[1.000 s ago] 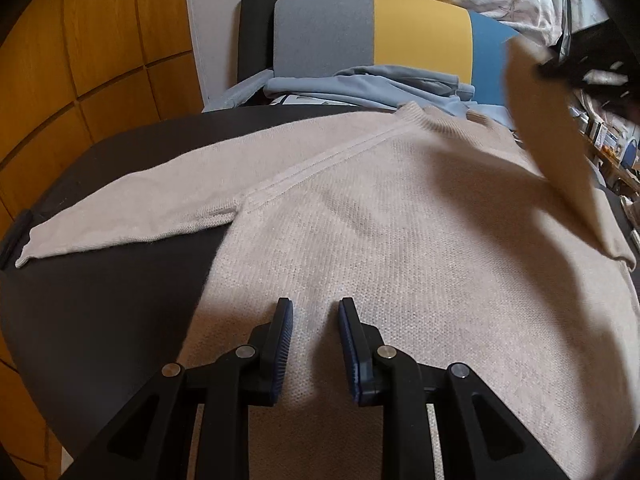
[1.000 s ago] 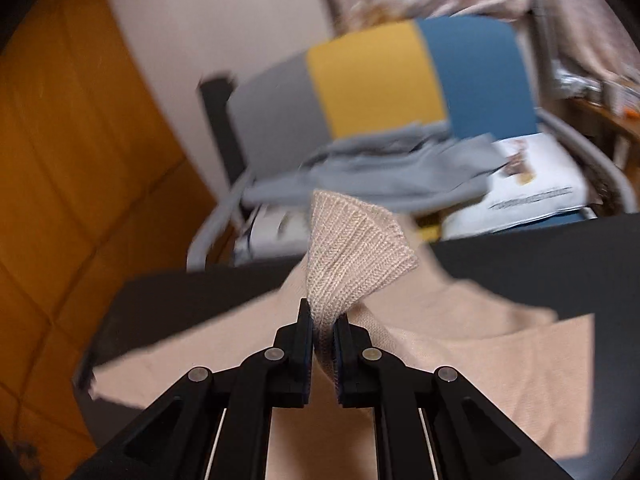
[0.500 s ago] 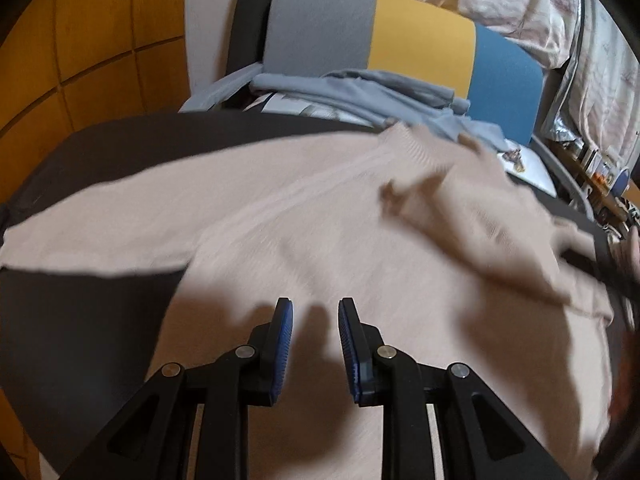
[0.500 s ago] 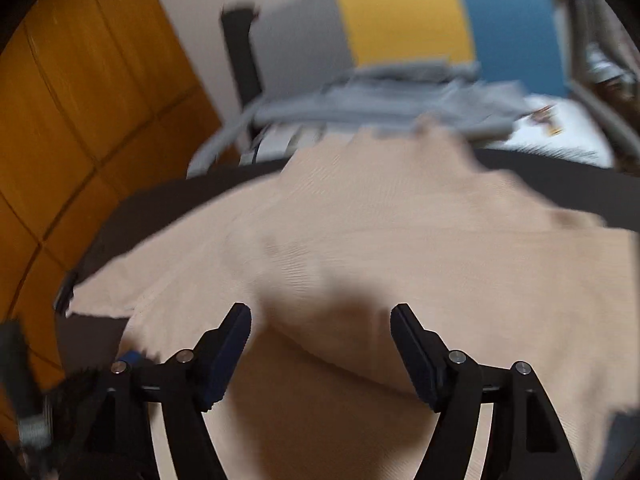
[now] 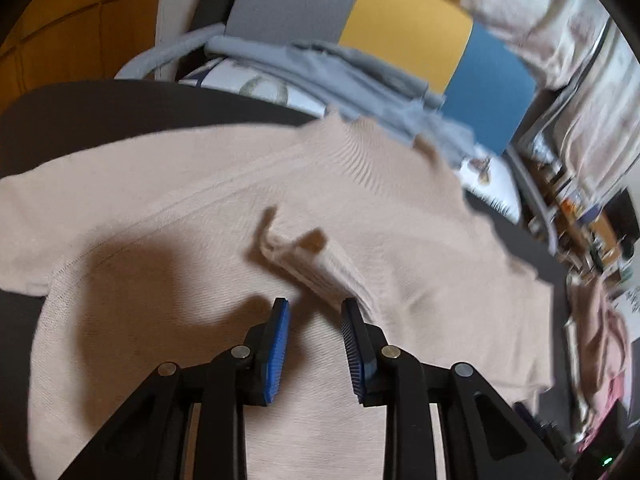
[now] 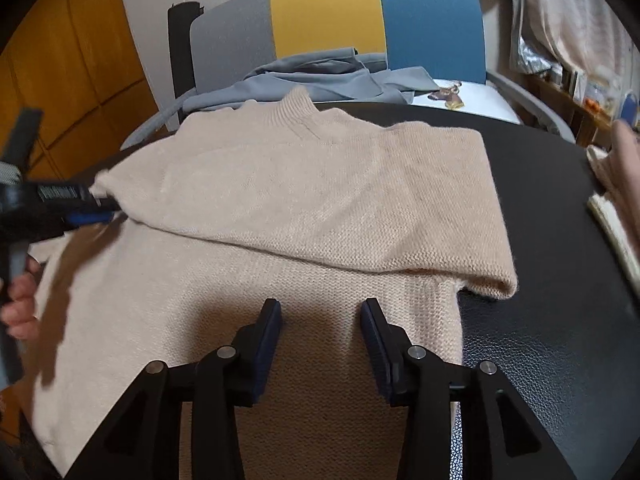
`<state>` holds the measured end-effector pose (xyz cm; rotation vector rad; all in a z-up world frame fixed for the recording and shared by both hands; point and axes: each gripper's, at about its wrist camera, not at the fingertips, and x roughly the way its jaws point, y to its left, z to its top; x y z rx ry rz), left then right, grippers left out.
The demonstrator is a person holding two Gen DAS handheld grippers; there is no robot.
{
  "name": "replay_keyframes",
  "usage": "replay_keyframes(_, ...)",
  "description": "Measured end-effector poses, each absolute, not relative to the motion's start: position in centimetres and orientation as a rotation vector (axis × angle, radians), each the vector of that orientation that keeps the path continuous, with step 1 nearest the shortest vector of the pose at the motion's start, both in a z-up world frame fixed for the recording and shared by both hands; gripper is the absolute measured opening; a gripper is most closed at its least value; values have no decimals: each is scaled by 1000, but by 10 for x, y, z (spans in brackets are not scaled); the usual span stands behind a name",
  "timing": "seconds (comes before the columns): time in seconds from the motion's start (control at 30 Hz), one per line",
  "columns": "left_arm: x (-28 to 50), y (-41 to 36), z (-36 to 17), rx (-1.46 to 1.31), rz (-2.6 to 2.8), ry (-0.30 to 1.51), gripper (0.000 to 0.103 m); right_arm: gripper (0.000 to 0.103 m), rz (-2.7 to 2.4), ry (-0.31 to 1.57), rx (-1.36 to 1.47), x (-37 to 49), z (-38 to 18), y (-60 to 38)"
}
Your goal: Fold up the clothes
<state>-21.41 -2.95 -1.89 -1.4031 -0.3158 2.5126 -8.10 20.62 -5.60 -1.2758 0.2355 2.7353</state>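
A beige knit sweater [image 5: 160, 240] lies flat on the black table [image 6: 560, 280]. One sleeve is folded across its body [image 6: 320, 200], ending in a ribbed cuff [image 5: 320, 264]. My left gripper [image 5: 315, 316] hovers open just short of that cuff, with nothing between its blue pads. In the right wrist view, the left gripper [image 6: 92, 212] sits at the left edge, its tip at the cuff [image 6: 105, 184]. My right gripper [image 6: 320, 316] stands open and empty above the sweater's lower body.
Behind the table stands a chair [image 6: 328, 16] with a grey, yellow and blue back, a grey-blue garment [image 6: 320, 76] heaped on its seat. A person's hand [image 6: 624, 160] and a pale folded cloth [image 6: 612, 220] are at the table's right edge. Cluttered shelves stand at the far right.
My right gripper let go of the sleeve cuff and pulled back, open. The sleeve now lies folded across the body. My left gripper moved up toward the cuff.
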Motion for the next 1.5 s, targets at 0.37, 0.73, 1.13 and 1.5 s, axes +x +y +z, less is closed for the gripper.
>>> replay_keyframes(0.37, -213, -26, -25, -1455, 2464, -432, 35, 48, 2762, 278, -1259, -81, -57, 212)
replay_keyframes(0.73, -236, -29, -43, -1470, 2456, -519, 41, 49, 2763, 261, -1259, -79, -57, 209)
replay_keyframes(1.13, -234, -41, 1, -1198, 2469, -433, 4, 8, 2713, 570, -1226, -56, -58, 264)
replay_keyframes(1.5, -235, -61, -10, -1217, 2447, -389, 4, 8, 2707, 482, -1210, -81, -57, 283)
